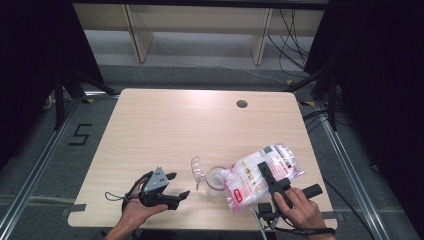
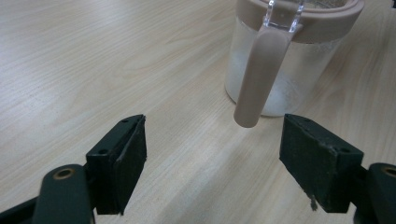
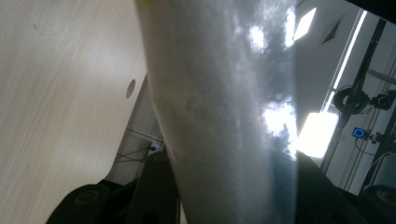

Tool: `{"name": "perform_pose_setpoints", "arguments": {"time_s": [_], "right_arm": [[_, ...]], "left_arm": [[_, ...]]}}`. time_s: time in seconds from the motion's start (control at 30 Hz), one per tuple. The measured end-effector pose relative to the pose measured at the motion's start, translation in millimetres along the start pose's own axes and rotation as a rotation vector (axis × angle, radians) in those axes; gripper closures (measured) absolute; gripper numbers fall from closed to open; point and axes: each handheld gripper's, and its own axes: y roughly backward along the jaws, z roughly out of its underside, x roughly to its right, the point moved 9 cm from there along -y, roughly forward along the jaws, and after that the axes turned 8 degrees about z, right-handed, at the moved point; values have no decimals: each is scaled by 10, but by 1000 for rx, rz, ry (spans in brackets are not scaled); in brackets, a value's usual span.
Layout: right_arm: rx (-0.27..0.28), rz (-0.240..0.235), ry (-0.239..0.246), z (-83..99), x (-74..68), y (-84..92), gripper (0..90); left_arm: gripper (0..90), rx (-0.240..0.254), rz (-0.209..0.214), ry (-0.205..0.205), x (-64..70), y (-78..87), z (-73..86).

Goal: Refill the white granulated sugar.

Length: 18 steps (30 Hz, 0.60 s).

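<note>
A clear jar (image 1: 216,181) with a beige rim and handle stands near the table's front edge, its clear lid (image 1: 198,170) flipped open to the left. In the left gripper view the jar (image 2: 285,60) and its handle (image 2: 261,74) are just beyond my open left gripper (image 2: 212,140), with nothing between the pads. That left gripper (image 1: 179,184) sits to the left of the jar. My right gripper (image 1: 263,169) is shut on a clear plastic bag (image 1: 250,176) of white contents with a red label, tilted with its low end over the jar. The bag (image 3: 224,116) passes between the right jaws.
The light wooden table (image 1: 165,130) has a round cable hole (image 1: 242,104) at the back right. Its front edge lies close to both hands. Shelving legs and cables stand on the floor beyond the far edge.
</note>
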Motion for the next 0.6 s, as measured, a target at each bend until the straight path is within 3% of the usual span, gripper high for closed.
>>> {"name": "perform_pose_setpoints", "arguments": {"time_s": [0.6], "right_arm": [[3,2,8,-2,7,1,712]], "left_arm": [[229,3,0,2,3,-7,-1]]}}
